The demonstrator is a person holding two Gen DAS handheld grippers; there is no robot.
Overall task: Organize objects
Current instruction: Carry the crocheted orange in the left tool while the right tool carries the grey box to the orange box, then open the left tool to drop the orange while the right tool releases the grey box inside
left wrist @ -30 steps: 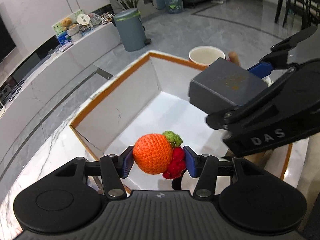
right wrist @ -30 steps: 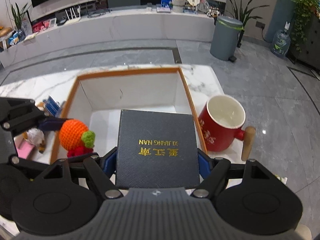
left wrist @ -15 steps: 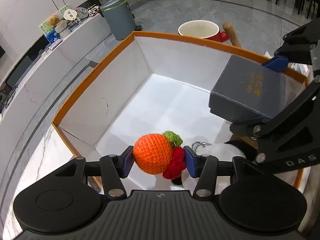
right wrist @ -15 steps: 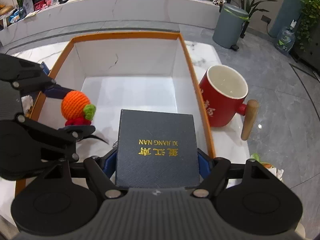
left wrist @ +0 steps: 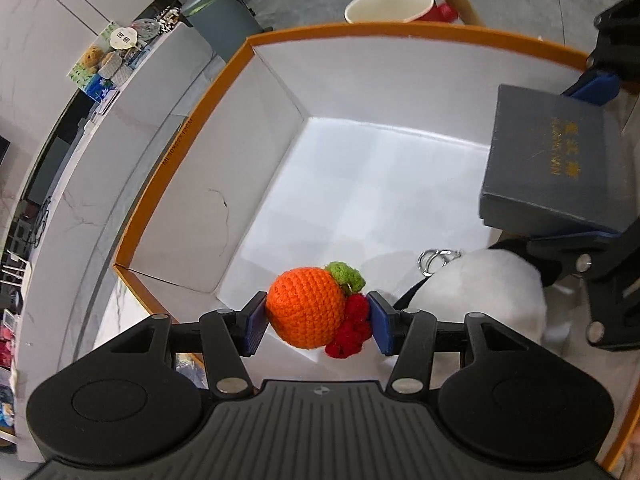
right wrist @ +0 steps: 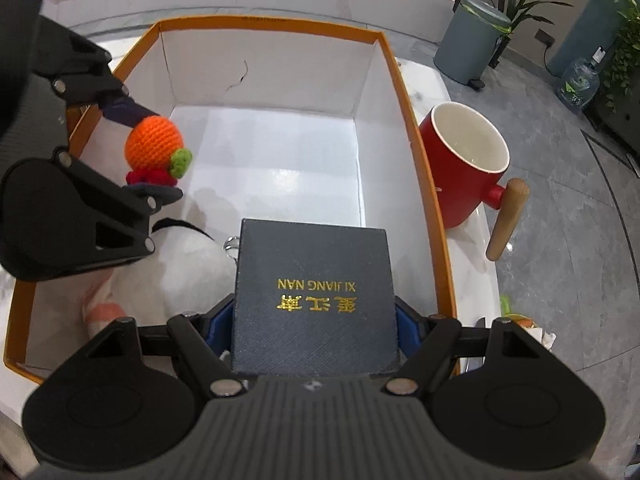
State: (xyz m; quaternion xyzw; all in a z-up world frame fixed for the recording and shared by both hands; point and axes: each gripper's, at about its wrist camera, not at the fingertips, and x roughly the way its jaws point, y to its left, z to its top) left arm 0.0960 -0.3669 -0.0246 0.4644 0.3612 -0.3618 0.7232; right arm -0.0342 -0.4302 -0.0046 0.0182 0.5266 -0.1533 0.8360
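My left gripper (left wrist: 318, 322) is shut on a crocheted orange fruit charm (left wrist: 306, 312) with a green leaf and red berries, held over the near left corner of the open orange-rimmed white box (left wrist: 200, 120). In the right wrist view the same charm (right wrist: 154, 148) hangs at the box's left side. My right gripper (right wrist: 314, 324) is shut on a dark grey square box with gold lettering (right wrist: 314, 292), held over the near right part of the white box (right wrist: 384, 44). A white plush toy with a metal clasp (left wrist: 496, 292) lies on the box floor beneath both grippers.
A red mug with a wooden handle (right wrist: 466, 168) stands on the marble tabletop just right of the box. A grey bin (right wrist: 468, 40) and a water bottle (right wrist: 578, 84) stand on the floor beyond. The far half of the box floor (right wrist: 280, 152) is bare.
Both grippers have sunk toward the box with their loads, so the box fills more of each view. The white plush toy has come into sight beneath them.
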